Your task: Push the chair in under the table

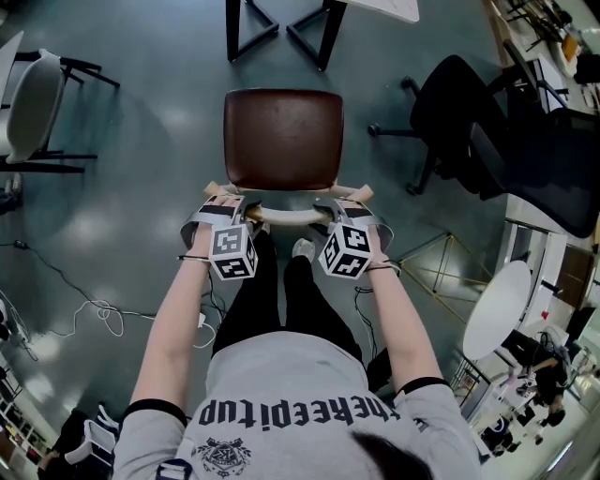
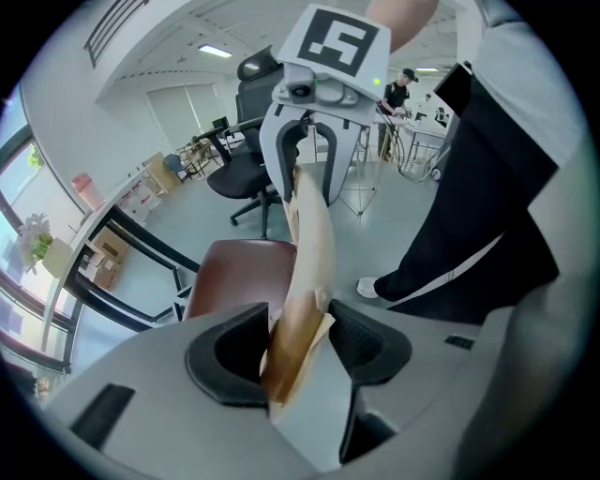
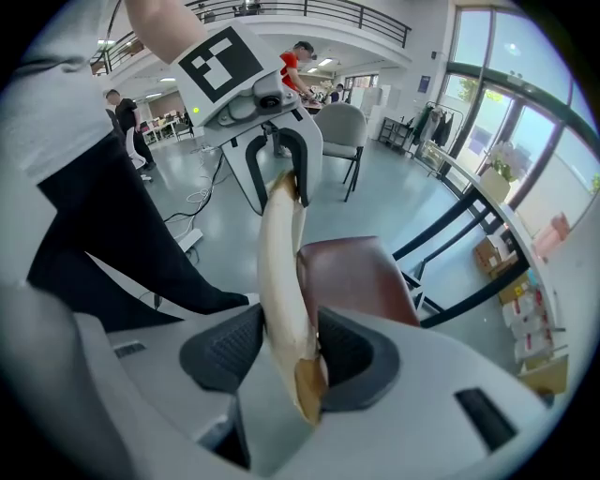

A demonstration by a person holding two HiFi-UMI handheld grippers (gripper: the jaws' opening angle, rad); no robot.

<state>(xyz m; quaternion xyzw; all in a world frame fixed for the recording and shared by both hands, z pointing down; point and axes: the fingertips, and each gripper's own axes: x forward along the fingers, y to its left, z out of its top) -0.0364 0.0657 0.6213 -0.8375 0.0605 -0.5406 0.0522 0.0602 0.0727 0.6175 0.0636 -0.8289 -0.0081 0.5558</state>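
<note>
A chair with a brown seat [image 1: 283, 139] stands on the grey floor with its pale curved wooden backrest rail [image 1: 286, 217] toward me. Beyond the seat are the black legs of the table [image 1: 281, 28]. My left gripper [image 1: 225, 208] sits at the rail's left end and my right gripper [image 1: 349, 211] at its right end. In the left gripper view the rail [image 2: 314, 244] runs between the pads of the left gripper [image 2: 298, 342], touching both. The right gripper view shows the rail [image 3: 281, 262] filling the gap of the right gripper [image 3: 291, 352] the same way.
A black office chair [image 1: 469, 131] stands to the right and a white chair [image 1: 33, 103] at the far left. Cables [image 1: 94, 314] lie on the floor at the left. A white round table [image 1: 497, 309] is at the lower right. The person's legs [image 1: 281, 300] stand right behind the chair.
</note>
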